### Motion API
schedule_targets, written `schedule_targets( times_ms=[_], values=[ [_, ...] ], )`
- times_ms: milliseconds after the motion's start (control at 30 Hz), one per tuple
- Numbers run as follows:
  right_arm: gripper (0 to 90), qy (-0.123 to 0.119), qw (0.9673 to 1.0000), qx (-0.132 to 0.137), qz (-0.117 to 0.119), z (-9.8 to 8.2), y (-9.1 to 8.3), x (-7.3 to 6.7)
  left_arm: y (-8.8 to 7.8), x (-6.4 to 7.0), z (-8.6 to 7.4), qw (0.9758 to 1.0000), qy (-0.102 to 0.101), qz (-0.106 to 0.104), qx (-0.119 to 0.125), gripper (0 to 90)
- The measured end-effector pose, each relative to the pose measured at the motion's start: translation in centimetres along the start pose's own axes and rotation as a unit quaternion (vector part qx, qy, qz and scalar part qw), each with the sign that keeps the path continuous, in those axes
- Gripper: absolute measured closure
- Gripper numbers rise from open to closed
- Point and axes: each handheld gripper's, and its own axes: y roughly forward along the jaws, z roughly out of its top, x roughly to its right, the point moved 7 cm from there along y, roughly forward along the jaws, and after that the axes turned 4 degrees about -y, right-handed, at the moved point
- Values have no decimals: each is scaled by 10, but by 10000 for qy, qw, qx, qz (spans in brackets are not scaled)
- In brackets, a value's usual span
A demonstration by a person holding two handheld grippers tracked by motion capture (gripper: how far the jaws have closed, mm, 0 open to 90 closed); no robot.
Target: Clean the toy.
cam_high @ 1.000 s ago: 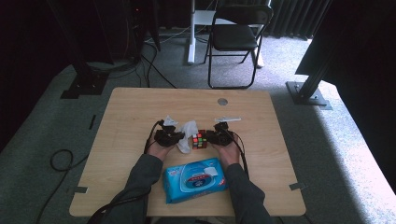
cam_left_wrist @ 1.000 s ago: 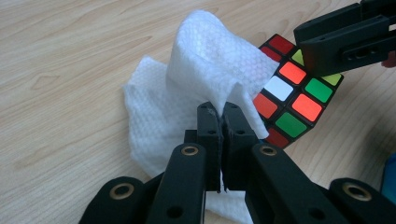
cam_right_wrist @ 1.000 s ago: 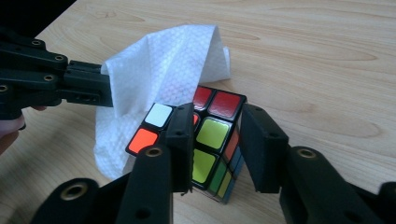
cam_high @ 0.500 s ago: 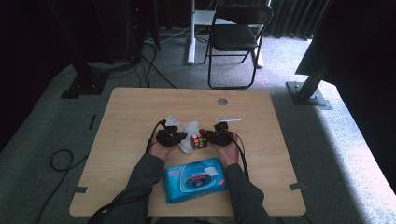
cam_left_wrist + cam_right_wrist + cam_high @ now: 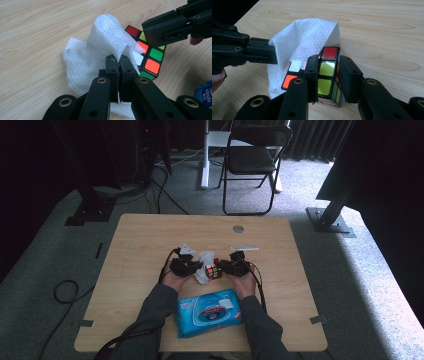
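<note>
Two grippers busy: left gripper (image 5: pixel 118 58) pinched tight on white wipe (image 5: pixel 100 50), right gripper (image 5: pixel 329 67) clamped round puzzle cube (image 5: pixel 328 75); wipe draped vs cube face.

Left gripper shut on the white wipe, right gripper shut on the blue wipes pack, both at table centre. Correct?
Not quite. The right gripper is shut on the puzzle cube, not the blue wipes pack, which lies untouched near the person; the right gripper view shows it. The left gripper does hold the white wipe.

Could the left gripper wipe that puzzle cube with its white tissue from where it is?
Probably yes: the left gripper pinches the white tissue, which already drapes against the puzzle cube. The right gripper clamps the cube, covering two sides.
</note>
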Motion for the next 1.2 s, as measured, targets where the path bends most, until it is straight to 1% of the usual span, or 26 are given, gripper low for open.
schedule_targets(
  times_ms=[300, 433, 500, 567, 667, 733, 833, 867, 967, 1000, 1033, 1067, 1133, 1200],
  values=[
    [701, 1, 10000, -22, -5, 0, 0, 0, 7, 1, 0, 9999, 21, -2, -110, 876],
    [701, -4, 10000, -24, -11, 0, 0, 0, 8, 0, 1, 9999, 26, -21, -143, 876],
    [701, -14, 10000, -27, -10, 0, 0, 0, 8, 0, 2, 9998, 74, -15, -205, 876],
    [699, -33, 10000, -37, -9, 0, 0, 0, 9, -1, 3, 9998, 84, -28, -205, 876],
    [698, -46, 10000, -52, -27, 1, 0, -1, 11, -2, 2, 9998, -4, -77, -177, 876],
    [698, -50, 10000, -50, -32, 1, 0, -1, 11, -3, 2, 9998, -23, -108, -175, 876],
    [697, -43, 10000, -50, -32, 1, 0, -1, 11, -4, 2, 9997, -2, -109, -198, 876],
    [697, -41, 10000, -51, -31, 1, 0, -1, 11, -4, 3, 9997, 58, -105, -228, 876],
    [696, -23, 10000, -37, -34, 0, 0, -1, 12, -5, 3, 9996, 47, -89, -246, 876],
    [695, -21, 10000, -38, -35, 0, 0, -1, 12, -6, 2, 9996, 51, -50, -269, 876],
    [695, -20, 10000, -39, -39, 0, 0, -1, 14, -7, 0, 9994, 49, 30, -329, 876],
    [695, -17, 10000, -36, -38, 0, 0, -1, 17, -7, -3, 9991, 63, 57, -408, 876],
    [695, -26, 10000, -33, -35, 0, 0, -1, 25, -8, -10, 9983, 58, 79, -567, 876],
    [695, -22, 10000, -35, -29, 0, 0, -1, 31, -10, -16, 9979, 3, 70, -644, 877]
  ],
)
